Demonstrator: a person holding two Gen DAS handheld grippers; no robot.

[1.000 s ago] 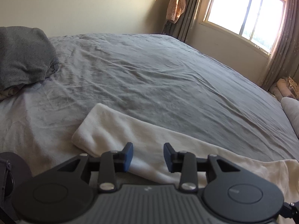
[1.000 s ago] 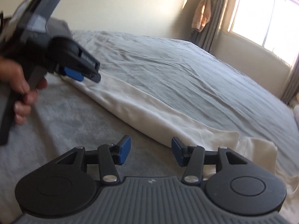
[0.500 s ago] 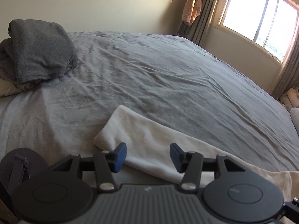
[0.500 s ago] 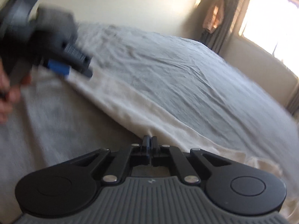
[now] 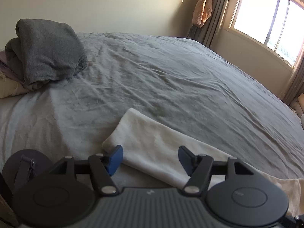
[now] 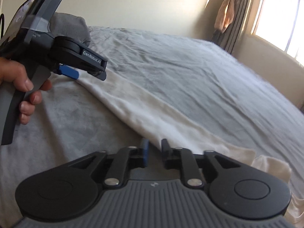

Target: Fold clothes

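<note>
On the grey bed sheet (image 5: 171,79) we see both grippers, left gripper (image 5: 150,158) and right gripper (image 6: 154,153), just opening, unclamped over the folded white garment (image 5: 152,148).

daylight from window (image 5: 266,17), blown out; fisheye edge bending; right view slightly blurred

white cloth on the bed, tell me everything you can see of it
The white cloth is cream, soft and fleecy, folded into a long narrow band lying flat and diagonal on the grey bedsheet. One end is rounded; the other spreads out loose and crumpled. The left gripper straddles that rounded end, open. The right gripper brackets its near edge, not pinching.
</note>
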